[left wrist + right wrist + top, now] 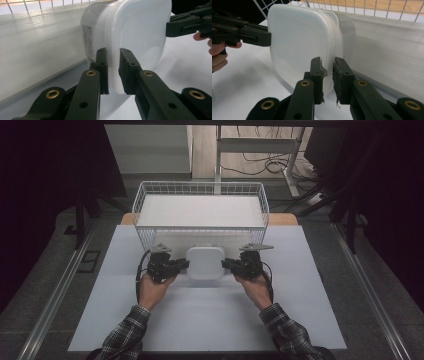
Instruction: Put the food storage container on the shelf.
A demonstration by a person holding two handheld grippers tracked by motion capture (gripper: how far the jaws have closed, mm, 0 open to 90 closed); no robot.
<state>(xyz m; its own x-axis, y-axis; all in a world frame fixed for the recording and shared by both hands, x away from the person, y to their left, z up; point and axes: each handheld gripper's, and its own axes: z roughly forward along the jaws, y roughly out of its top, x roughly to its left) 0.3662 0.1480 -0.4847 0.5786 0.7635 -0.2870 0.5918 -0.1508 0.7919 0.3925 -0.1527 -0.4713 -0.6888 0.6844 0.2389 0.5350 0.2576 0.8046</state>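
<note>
White lidded container point(205, 262) on the pale counter point(200, 320), just in front of the wire basket point(145, 205), near its front wall. Rounded-square outline seen from above, lid face up toward the high camera; no clear long axis in plan (sides look about equal). Printed label on one side wall, seen in the left gripper view point(90, 42).

Left hand-held gripper point(181, 265) at the container's left edge, jaws pointing right toward the middle of the counter. Pinching the lid rim from the left side: in the left gripper view, one black jaw on either face of the rim of the container point(140, 37), narrow gap between them taken up by the plastic edge.

Right hand-held gripper point(229, 264) at the opposite edge, jaws pointing left. Likewise pinching the rim: in the right gripper view, jaws closed in on the edge of the container point(297, 42), torn grey padding showing on the inner faces.

Both grippers roughly level with each other, facing one another across the container. Each gripper view also catching the other hand-held gripper at the far edge of the lid (left one at point(259, 37), right one at point(185, 26)).

Basket lined with a white sheet, ribbed white wall of it running behind the container in both gripper views. Checked sleeves point(125, 335) entering from the bottom of the high view.
</note>
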